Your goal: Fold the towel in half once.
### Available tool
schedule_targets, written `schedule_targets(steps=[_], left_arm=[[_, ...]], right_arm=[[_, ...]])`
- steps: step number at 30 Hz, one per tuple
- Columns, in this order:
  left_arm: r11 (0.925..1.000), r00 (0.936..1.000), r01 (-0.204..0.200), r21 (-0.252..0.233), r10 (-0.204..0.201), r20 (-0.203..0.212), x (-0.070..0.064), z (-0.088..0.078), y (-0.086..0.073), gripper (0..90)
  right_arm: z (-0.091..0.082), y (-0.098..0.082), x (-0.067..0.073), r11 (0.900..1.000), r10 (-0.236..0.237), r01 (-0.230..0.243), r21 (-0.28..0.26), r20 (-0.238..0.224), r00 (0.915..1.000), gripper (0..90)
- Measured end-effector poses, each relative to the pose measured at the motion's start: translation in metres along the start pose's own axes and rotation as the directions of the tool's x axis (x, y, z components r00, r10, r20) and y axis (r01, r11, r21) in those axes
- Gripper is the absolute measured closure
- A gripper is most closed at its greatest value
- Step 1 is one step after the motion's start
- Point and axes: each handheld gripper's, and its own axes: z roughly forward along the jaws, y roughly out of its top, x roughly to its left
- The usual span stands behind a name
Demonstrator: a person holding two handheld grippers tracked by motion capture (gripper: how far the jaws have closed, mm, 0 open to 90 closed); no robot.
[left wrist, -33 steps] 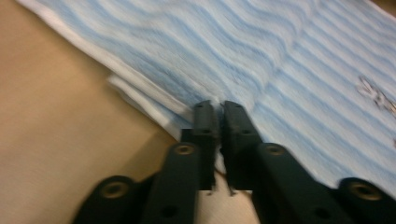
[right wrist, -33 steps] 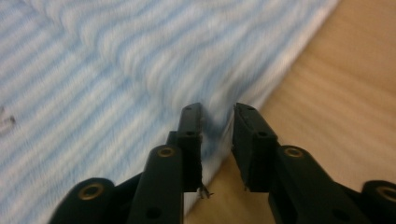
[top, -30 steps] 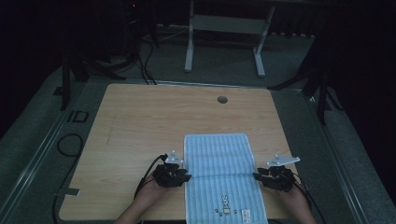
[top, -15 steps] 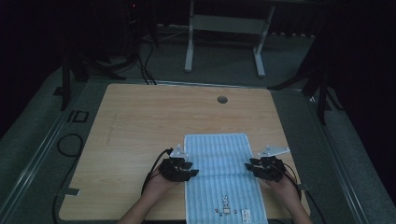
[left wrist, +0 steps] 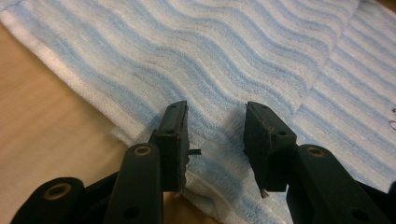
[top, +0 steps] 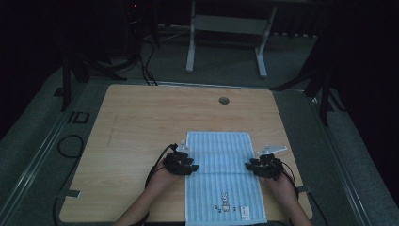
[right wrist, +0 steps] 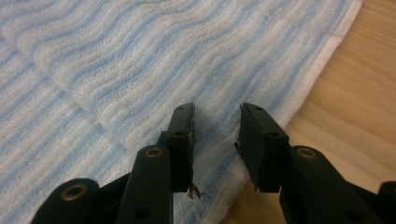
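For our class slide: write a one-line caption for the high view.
Two hand-held grippers, left gripper and right gripper, meet opposite edges of a blue striped towel on a wooden table.

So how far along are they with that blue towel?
The striped towel already has one layer lying over another, so one fold looks done. Now the left gripper and right gripper straddle its side edges, jaws open, nothing pinched. Probably left: gripping those edges and folding again on the table.

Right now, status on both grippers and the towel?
Left gripper and right gripper open, jaws over opposite side edges. Blue-and-white striped terry towel flat on wooden table. Nothing in the way.
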Motion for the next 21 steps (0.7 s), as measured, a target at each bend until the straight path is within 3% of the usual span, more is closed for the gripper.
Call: schedule_targets(steps=[11, 21], left_arm=[[0.9996, 0.9993, 0.025, 0.01, -0.024, -0.029, 0.025, 0.004, 0.013, 59.6], [0.9992, 0.9984, 0.039, 0.0, -0.039, -0.04, 0.033, 0.004, 0.015, 59.6]], right_arm=[[0.017, 0.023, -0.01, 1.0, 0.011, -0.011, 0.015, 0.009, 0.9999, 63.7], [0.024, 0.031, -0.013, 1.0, 0.022, -0.022, 0.015, 0.002, 0.9998, 60.9]])
